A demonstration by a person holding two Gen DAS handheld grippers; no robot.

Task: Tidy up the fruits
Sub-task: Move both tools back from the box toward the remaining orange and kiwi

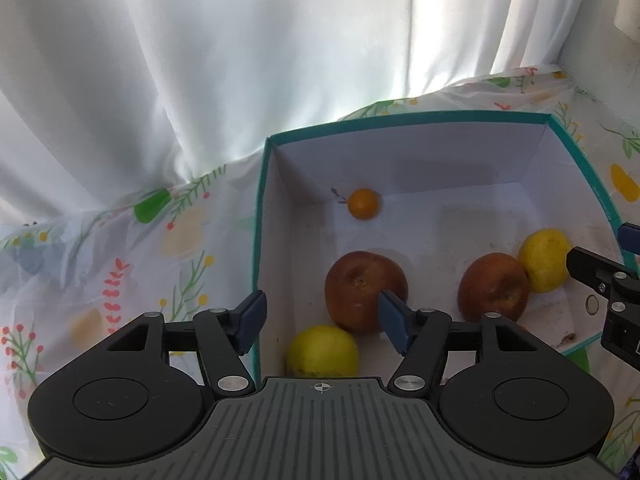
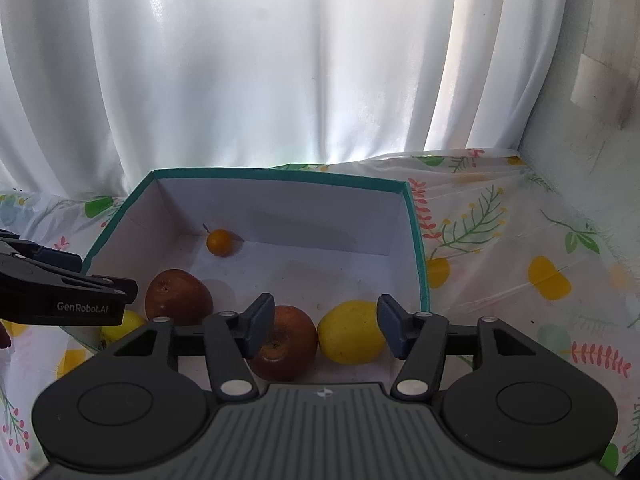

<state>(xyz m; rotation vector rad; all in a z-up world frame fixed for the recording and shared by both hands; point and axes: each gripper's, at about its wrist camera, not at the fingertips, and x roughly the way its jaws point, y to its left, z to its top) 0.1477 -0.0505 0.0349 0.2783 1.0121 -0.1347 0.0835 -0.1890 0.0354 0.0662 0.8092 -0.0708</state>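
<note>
Five fruits sit in the teal-rimmed box point(image 2: 416, 240) on the flowered cloth point(image 2: 520, 240): two red apples, two lemons, one small orange point(image 2: 219, 242) at the back wall. Left gripper point(image 1: 322, 322) is released, jaws apart over the box's left edge, nothing between the pads; the left apple point(image 1: 360, 292) and the near lemon point(image 1: 322, 350) lie just below it. Right gripper point(image 2: 326, 328) is also released, pads spread above the other apple point(image 2: 286, 344) and the second lemon point(image 2: 350, 332), which touch each other. Looks like both drops are done. To finish cleanly: lift each claw straight up, clear the box wall, don't nudge the fruit or drag the cloth.
</note>
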